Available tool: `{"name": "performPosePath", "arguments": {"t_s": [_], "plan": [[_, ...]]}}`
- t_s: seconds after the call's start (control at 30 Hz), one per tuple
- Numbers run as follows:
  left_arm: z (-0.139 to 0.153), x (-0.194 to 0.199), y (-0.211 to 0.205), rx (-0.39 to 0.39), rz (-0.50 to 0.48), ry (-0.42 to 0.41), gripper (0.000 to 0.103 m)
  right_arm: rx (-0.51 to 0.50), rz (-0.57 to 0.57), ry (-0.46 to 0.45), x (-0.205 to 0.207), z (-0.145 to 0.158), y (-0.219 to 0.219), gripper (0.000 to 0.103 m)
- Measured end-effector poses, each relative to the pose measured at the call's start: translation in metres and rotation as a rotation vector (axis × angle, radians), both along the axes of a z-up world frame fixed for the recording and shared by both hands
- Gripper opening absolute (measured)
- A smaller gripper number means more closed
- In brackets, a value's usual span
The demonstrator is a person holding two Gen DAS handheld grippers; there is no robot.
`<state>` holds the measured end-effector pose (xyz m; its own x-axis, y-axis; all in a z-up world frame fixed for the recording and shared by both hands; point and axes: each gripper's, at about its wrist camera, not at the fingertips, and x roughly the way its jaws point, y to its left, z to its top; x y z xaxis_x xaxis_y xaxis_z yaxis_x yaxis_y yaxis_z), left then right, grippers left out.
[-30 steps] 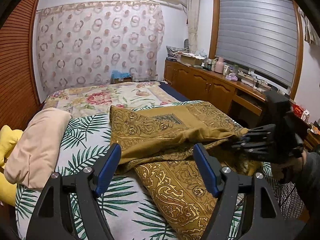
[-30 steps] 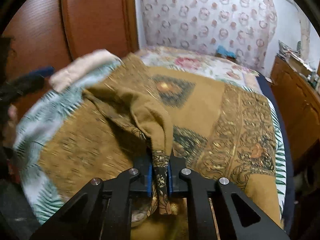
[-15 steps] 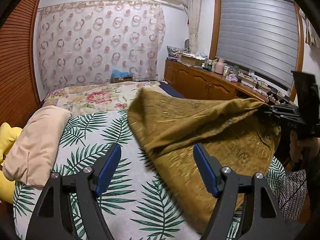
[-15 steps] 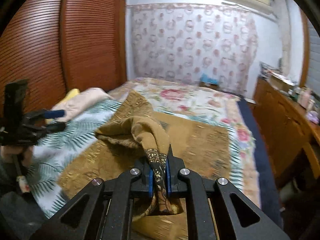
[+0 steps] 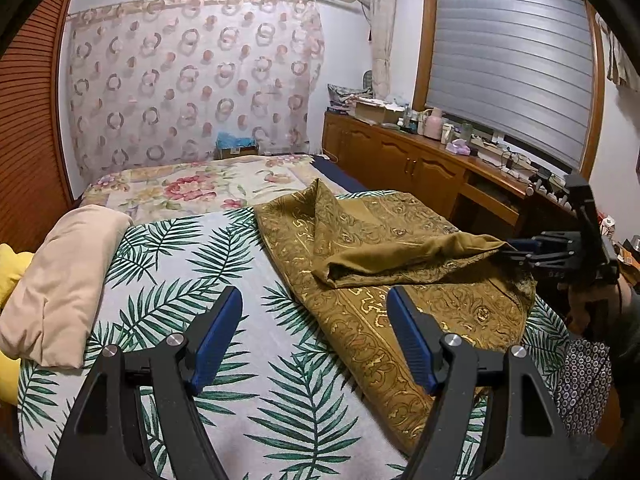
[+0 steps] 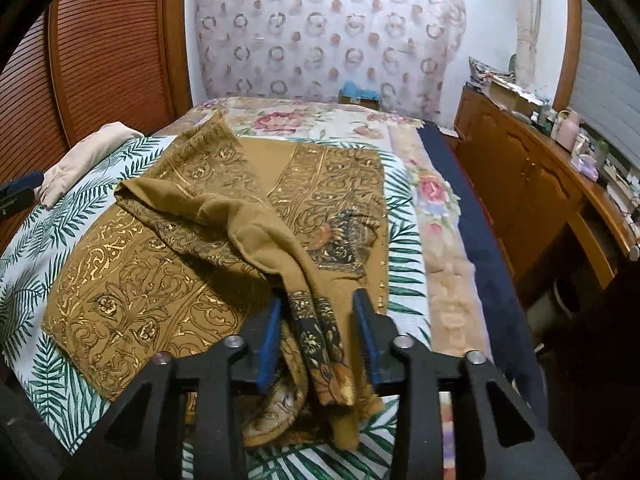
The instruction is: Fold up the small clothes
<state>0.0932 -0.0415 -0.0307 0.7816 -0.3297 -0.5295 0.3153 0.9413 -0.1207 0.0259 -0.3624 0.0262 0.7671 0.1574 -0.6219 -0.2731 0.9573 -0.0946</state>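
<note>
A mustard-brown cloth with gold scrollwork (image 5: pixel 400 248) lies spread over the right half of the bed, one fold draped across its middle. Its dark-bordered corner (image 6: pixel 316 336) hangs between the jaws of my right gripper (image 6: pixel 320 328). Those jaws are opening, and the blue pads stand apart from the fabric. From the left wrist view, the right gripper (image 5: pixel 532 250) sits at the cloth's right edge, held by a hand. My left gripper (image 5: pixel 316 332) is open with nothing between its fingers, above the palm-leaf sheet (image 5: pixel 192 264) just left of the cloth.
A folded beige cloth (image 5: pixel 60 280) and a yellow cushion (image 5: pixel 12 268) lie at the bed's left side. A floral quilt (image 5: pixel 192 188) covers the far end. A wooden cabinet (image 5: pixel 420 168) with clutter runs along the right. Dotted fabric (image 5: pixel 584 380) hangs at the near right.
The right gripper swung the cloth's corner up and across, so the cloth billowed and then settled flat on the bed. Its jaws, shut on the corner before, now stand apart. The left gripper stayed put.
</note>
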Motion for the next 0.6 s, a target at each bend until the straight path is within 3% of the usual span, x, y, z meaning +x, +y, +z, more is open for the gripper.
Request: {"name": "performPosePath", "arguments": {"t_s": [0.17,0.27,0.6], "plan": [[-0.003,0.0,-0.003,0.003,-0.005,0.007,0.075,0.027,-0.008,-0.066,-0.006,0.023,0.009,0.049],[-0.004,0.002,-0.003,0.003,-0.007,0.013,0.075,0.092,0.02,-0.12,-0.006,0.037,0.021,0.051],[-0.007,0.003,0.0,0.002,-0.007,0.029,0.075,0.08,0.067,-0.024,0.049,0.018,0.086,0.056]]}}
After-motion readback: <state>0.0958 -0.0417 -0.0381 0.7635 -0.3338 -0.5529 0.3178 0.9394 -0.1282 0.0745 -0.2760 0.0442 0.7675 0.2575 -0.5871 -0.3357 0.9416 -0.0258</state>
